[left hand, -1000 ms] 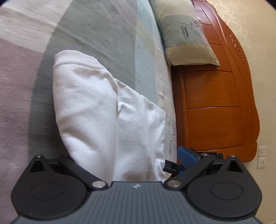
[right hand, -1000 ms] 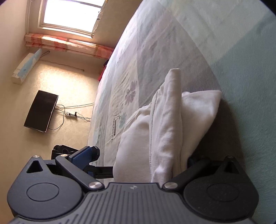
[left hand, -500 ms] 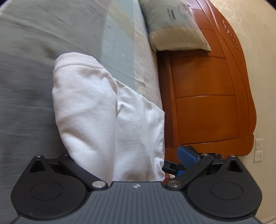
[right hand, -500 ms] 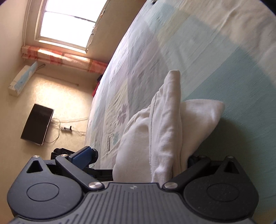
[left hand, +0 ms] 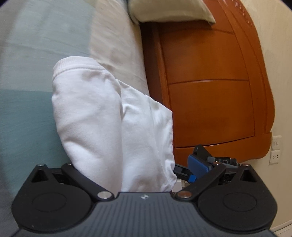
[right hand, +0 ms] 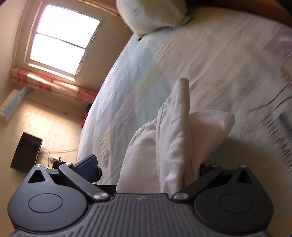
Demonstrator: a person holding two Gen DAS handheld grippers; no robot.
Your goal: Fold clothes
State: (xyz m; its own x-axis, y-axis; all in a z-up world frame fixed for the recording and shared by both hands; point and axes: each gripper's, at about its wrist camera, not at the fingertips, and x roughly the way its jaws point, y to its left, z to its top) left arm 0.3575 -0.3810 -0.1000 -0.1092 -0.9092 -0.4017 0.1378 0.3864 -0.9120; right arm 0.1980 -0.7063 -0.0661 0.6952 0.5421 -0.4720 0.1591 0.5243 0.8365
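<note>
While both tongs are up over the bed (right hand: 209, 60), the white garment (left hand: 102, 127) hangs bunched between them, clear of the cover. Left gripper (left hand: 146, 184): clenched on one gathered end. Right gripper (right hand: 155, 182): clenched on the other end, seen as the same garment (right hand: 175, 138). Long axis of the cloth runs forward from each set of fingers, toward the pillow (right hand: 153, 14) at the far end. Neither hand nearer; load shared. Headboard (left hand: 209, 82) to the right.
</note>
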